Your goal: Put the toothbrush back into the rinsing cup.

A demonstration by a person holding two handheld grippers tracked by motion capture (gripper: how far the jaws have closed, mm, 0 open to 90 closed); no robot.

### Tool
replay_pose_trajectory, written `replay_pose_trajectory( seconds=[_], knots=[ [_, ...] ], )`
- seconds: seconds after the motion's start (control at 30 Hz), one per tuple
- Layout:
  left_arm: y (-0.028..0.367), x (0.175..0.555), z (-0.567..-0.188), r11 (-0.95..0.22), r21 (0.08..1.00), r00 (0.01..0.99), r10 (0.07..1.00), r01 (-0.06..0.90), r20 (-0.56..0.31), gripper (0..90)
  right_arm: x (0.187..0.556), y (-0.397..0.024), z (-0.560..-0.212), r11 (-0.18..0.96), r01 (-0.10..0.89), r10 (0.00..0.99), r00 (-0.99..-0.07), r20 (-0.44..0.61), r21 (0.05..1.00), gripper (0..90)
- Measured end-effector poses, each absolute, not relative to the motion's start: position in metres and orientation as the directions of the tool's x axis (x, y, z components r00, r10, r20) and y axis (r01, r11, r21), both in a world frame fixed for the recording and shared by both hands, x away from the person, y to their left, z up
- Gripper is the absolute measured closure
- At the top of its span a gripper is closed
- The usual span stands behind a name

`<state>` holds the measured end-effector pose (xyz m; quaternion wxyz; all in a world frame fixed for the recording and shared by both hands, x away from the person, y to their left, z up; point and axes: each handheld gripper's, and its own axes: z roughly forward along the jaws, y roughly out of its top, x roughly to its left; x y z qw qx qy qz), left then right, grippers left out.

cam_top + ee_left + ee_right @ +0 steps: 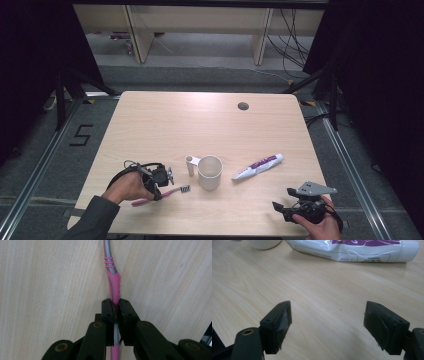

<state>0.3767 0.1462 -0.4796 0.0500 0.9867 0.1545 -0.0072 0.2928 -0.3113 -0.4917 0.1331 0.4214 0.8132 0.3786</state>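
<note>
My left gripper [161, 181] is closed tight on the pink toothbrush [160, 195], and in the left gripper view both pads press the pink and grey handle [114, 287] from its two sides. The toothbrush lies flat on the wooden table [200, 125], near the front edge on my left side, with its bristle head [185, 189] pointing toward the white cup [210, 172]. The head is near the foot of the cup but does not touch it. The cup stands upright in the middle of the front part of the table, and its handle [190, 165] sticks out on the side of my left gripper, so the cup is the closest thing in front of the brush. To the right of the cup lies a white and purple toothpaste tube [258, 166], at a slant and apart from the cup. My right gripper [282, 202] rests low at the front right corner of the table with its jaws wide apart and nothing between them; in the right gripper view the tube [352, 250] lies across the table ahead of it, well apart from the pads. A small dark round hole [243, 106] sits near the far edge of the table.
</note>
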Motion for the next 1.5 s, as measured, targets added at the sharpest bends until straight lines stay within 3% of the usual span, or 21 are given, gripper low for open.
replay_pose_trajectory(
  seconds=[0.2, 0.4, 0.8, 1.07, 1.3, 1.5],
  knots=[
    [0.144, 0.373, -0.479, -0.950, 0.090, 0.954, 0.297, 0.299, -0.029, 83.4, 0.293, -0.311, -0.492, 0.356, 0.584, 0.788, -0.607, 0.102, 0.730, 23.2],
    [0.147, 0.370, -0.470, -0.943, 0.148, 0.954, 0.300, 0.299, -0.018, 83.6, 0.294, -0.313, -0.492, 0.361, 0.572, 0.784, -0.614, 0.093, 0.736, 23.3],
    [0.176, 0.360, -0.441, -0.849, 0.387, 0.922, 0.388, 0.359, -0.004, 83.6, 0.294, -0.314, -0.491, 0.354, 0.579, 0.786, -0.610, 0.102, 0.735, 23.3],
    [0.196, 0.358, -0.429, -0.719, 0.568, 0.873, 0.487, 0.400, 0.001, 83.5, 0.295, -0.315, -0.492, 0.353, 0.576, 0.785, -0.611, 0.102, 0.737, 23.4],
    [0.206, 0.358, -0.423, -0.566, 0.733, 0.810, 0.586, 0.378, 0.035, 83.5, 0.294, -0.314, -0.491, 0.347, 0.579, 0.790, -0.605, 0.103, 0.738, 23.4],
    [0.210, 0.360, -0.420, -0.400, 0.839, 0.736, 0.677, 0.370, -0.001, 83.6, 0.294, -0.313, -0.491, 0.326, 0.595, 0.793, -0.595, 0.131, 0.735, 23.4]
  ],
)
